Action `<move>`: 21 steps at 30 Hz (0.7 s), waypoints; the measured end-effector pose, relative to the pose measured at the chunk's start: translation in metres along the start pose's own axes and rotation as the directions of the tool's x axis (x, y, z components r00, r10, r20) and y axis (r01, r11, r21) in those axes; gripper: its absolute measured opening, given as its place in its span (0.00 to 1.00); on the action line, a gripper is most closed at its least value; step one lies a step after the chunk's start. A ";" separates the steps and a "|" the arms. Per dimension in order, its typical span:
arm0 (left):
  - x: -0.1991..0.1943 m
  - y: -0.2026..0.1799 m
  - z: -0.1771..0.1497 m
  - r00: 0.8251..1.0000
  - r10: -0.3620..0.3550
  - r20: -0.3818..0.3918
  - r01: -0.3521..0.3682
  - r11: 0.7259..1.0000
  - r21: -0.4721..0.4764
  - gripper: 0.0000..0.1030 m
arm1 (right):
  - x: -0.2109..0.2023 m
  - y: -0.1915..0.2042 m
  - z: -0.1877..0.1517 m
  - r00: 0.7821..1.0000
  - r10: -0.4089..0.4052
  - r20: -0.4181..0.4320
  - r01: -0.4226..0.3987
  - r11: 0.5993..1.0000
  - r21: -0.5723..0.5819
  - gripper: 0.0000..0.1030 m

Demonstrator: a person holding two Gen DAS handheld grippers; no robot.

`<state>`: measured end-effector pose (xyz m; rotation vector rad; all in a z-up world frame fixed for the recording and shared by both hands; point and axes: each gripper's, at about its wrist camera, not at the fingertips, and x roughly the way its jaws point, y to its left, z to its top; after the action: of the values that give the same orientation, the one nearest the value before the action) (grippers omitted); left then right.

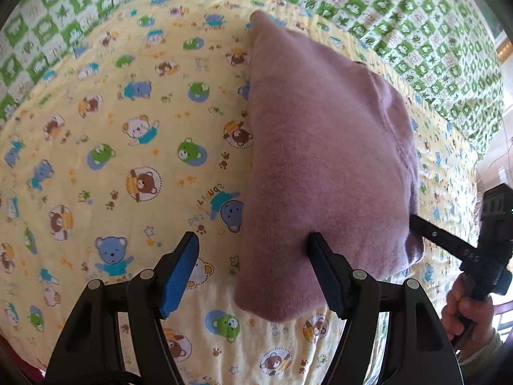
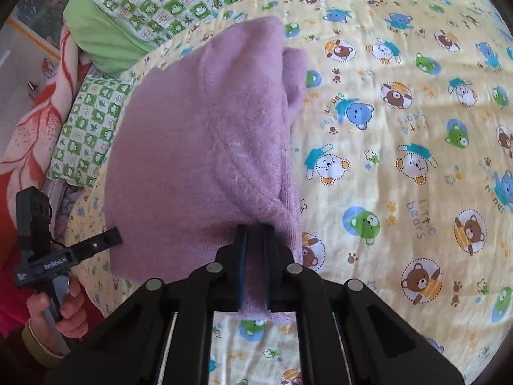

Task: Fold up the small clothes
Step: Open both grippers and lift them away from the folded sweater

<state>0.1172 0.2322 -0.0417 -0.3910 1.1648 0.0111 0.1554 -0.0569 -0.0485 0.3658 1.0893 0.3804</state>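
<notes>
The purple garment (image 2: 205,147) lies on the bed, on a yellow sheet with little bears (image 2: 400,147). It is already folded into a narrow, thick bundle. The right hand-held gripper (image 2: 255,256) is clamped narrow on the near edge of the garment, and fabric sits between its pads. The left hand-held gripper (image 1: 253,272) stands wide. One finger (image 1: 323,272) rests on the purple cloth and the other is over the sheet, so it pinches nothing.

The risk I see is that the right grip takes only the top layers. If it lifts or pulls now, the lower layers may slide out and the fold may open. The knit looks soft and fluffy, so it can also slip from the pads. The open left finger may drag the edge and wrinkle it if it moves sideways.

By count: one garment, two grippers, and one green checked quilt (image 1: 416,32). At the left in the right wrist view there is perhaps one more blanket, red and white (image 2: 35,134), but I am not sure.
</notes>
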 end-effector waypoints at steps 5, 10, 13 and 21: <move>-0.018 -0.008 -0.013 0.998 0.015 0.060 -0.016 1.000 0.013 0.68 | -0.026 0.015 -0.010 0.998 0.008 0.058 -0.006 0.999 -0.031 0.12; -0.031 -0.008 -0.035 0.994 0.028 0.106 -0.029 0.999 0.017 0.68 | -0.038 0.028 -0.027 0.995 -0.026 0.093 0.031 0.998 -0.061 0.33; -0.037 -0.008 -0.048 0.991 0.036 0.127 -0.042 0.998 0.042 0.70 | -0.043 0.035 -0.040 0.992 -0.054 0.118 0.064 0.995 -0.083 0.46; -0.038 -0.005 -0.091 0.981 0.078 0.176 -0.098 0.989 0.107 0.74 | -0.043 0.046 -0.088 0.985 -0.117 0.130 0.134 0.982 -0.132 0.62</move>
<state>0.0220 0.2074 -0.0373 -0.2315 1.0062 0.0536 0.0526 -0.0281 -0.0304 0.1914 0.9555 0.3157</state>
